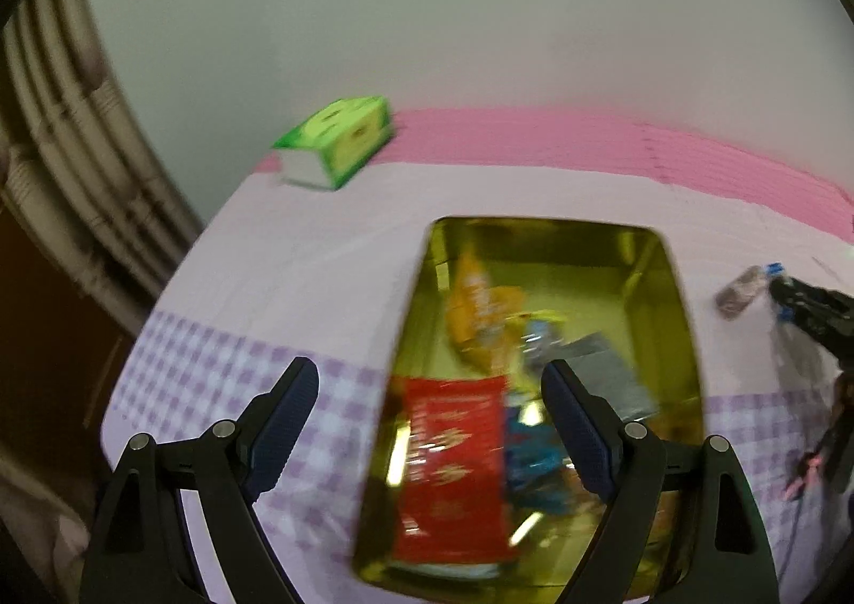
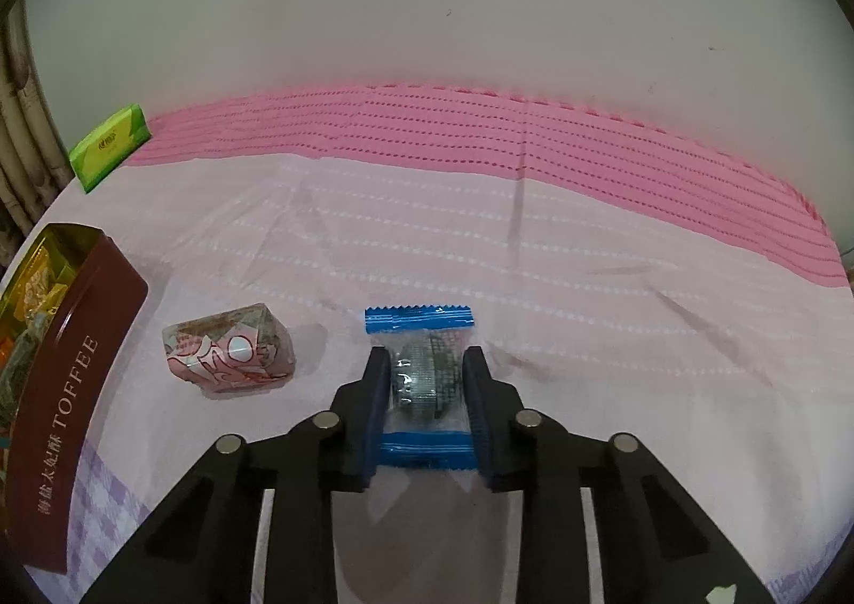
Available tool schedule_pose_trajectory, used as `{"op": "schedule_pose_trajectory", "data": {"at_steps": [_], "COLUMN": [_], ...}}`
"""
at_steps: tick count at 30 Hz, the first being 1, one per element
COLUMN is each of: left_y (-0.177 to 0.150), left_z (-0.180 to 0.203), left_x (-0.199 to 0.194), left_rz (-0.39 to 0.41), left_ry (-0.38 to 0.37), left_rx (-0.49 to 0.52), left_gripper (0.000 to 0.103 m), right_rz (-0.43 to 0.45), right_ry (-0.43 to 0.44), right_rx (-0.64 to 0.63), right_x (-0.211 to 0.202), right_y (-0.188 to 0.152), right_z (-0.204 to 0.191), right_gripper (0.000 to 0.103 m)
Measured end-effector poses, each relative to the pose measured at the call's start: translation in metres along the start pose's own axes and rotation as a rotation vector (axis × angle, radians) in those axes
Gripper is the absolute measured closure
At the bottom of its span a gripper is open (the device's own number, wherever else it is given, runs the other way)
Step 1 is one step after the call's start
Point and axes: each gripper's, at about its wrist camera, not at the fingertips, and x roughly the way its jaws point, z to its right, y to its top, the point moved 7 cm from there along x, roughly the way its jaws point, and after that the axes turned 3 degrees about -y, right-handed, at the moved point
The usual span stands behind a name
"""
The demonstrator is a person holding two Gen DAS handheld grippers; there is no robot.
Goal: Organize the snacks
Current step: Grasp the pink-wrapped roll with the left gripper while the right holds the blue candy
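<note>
In the left wrist view a gold-lined tin (image 1: 678, 284) sits on the cloth and holds several snack packets, among them a red packet (image 1: 453, 465) and an orange one (image 1: 475, 305). My left gripper (image 1: 429, 380) is open and empty above the tin's near left part. In the right wrist view the same tin (image 2: 74, 364), maroon outside and marked TOFFEE, stands at the left. My right gripper (image 2: 427, 364) is shut on a clear snack packet with blue ends (image 2: 421, 337) lying on the cloth. A pink-and-white wrapped snack (image 2: 229, 350) lies between tin and packet.
A green tissue pack (image 1: 341, 140) lies at the far left of the table, also seen in the right wrist view (image 2: 109, 148). A pink mat (image 2: 480, 134) covers the back strip by the wall. The other gripper (image 1: 816, 310) shows at the left view's right edge.
</note>
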Motion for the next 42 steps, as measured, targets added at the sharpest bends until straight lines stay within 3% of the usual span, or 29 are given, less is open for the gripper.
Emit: {"op": "schedule_pose_trajectory", "data": {"at_steps": [19,33,42], "left_y": [0.033,0.039,0.042], "left_z": [0.171,0.205,0.228], "left_x": [0.017,0.043,0.060], "left_rz": [-0.018,-0.093,-0.129], "left_ry": [-0.255,-0.342,-0.354], "left_rx": [0.235,0.302,0.370], "left_gripper": [0.017,0.017,0.017], "right_rz": [-0.004,0.002,0.002], "right_ry": [-0.124,-0.136,-0.128], "right_rx": [0.101,0.120,0.128], "right_x": [-0.030,-0.035,-0.034], "right_y": [-0.038,-0.044,-0.045], "right_z": [0.078,0.091,0.091], "right_gripper": [0.079,0.079,0.078]}}
